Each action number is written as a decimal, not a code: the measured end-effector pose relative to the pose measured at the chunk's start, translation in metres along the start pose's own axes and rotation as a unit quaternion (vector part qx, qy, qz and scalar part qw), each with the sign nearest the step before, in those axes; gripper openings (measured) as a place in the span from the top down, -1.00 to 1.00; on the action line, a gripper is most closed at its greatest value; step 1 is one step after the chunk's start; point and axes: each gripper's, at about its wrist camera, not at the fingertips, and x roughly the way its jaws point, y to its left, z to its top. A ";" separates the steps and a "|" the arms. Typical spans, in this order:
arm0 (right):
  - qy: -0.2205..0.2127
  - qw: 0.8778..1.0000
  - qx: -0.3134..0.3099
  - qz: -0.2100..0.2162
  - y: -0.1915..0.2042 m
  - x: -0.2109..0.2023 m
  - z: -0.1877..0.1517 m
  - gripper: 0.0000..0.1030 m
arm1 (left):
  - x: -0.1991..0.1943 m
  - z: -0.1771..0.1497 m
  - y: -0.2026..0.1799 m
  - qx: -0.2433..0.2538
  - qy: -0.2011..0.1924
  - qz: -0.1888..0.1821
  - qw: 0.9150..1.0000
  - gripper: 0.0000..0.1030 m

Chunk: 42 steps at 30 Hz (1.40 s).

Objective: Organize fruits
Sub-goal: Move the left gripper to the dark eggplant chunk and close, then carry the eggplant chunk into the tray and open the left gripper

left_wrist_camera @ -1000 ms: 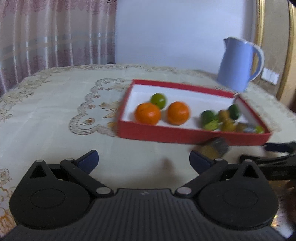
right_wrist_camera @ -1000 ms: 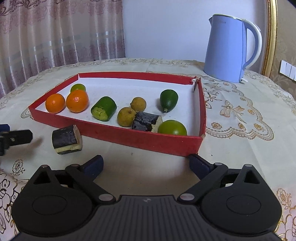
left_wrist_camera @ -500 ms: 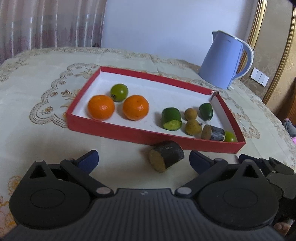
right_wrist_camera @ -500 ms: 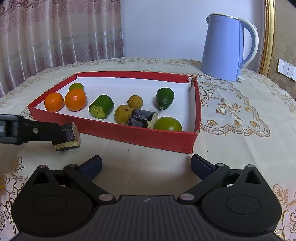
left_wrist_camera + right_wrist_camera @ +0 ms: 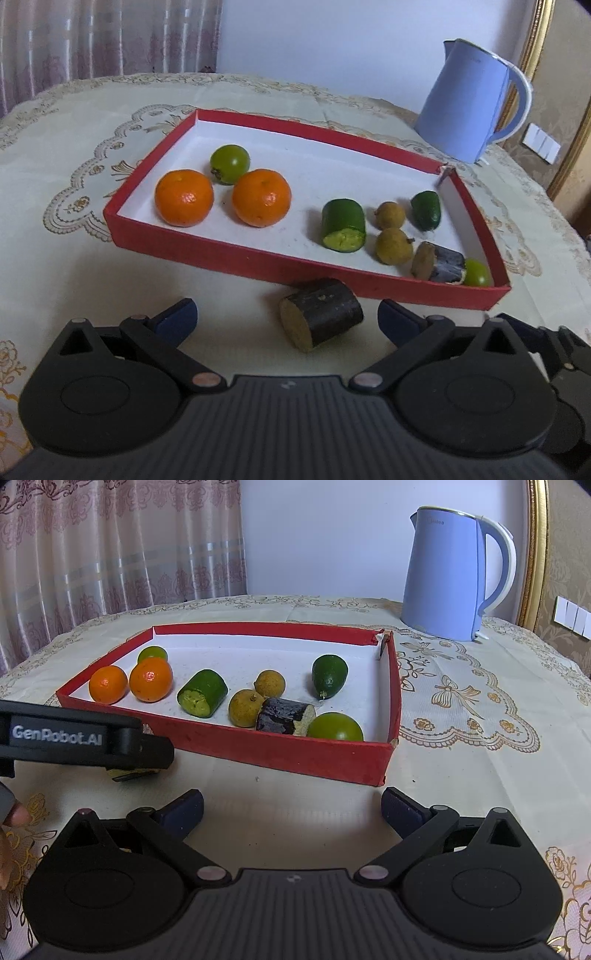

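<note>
The left hand-held gripper (image 5: 286,315) has its fingers spread wide, with the dark cut piece (image 5: 320,318) lying between them on the surface (image 5: 66,258), just in front of the near wall of the red tray (image 5: 236,254) — no finger touches it. The right hand-held gripper (image 5: 291,806) is also spread and holds nothing. Inside the tray lie two oranges (image 5: 184,197) and a green fruit (image 5: 229,164) at the left; at the right lie a green cut piece (image 5: 343,224), two longans (image 5: 393,245) and another dark piece (image 5: 437,263). A blue kettle (image 5: 456,574) stands far right.
</note>
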 end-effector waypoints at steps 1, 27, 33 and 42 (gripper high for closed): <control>0.000 1.000 0.000 0.000 0.000 0.000 0.000 -1.00 | 0.000 0.000 -0.001 0.002 -0.004 0.005 1.000 -0.94; 0.000 1.000 0.000 0.000 0.000 0.000 0.000 -1.00 | -0.009 -0.014 -0.014 0.068 -0.028 0.007 0.997 0.15; 0.000 1.000 0.000 0.000 0.001 -0.001 0.000 -1.00 | -0.019 -0.012 -0.008 0.071 -0.040 0.012 0.997 0.15; 0.000 1.000 -0.001 0.000 0.001 -0.001 0.000 -1.00 | -0.032 0.014 -0.010 0.084 -0.073 0.014 0.994 0.15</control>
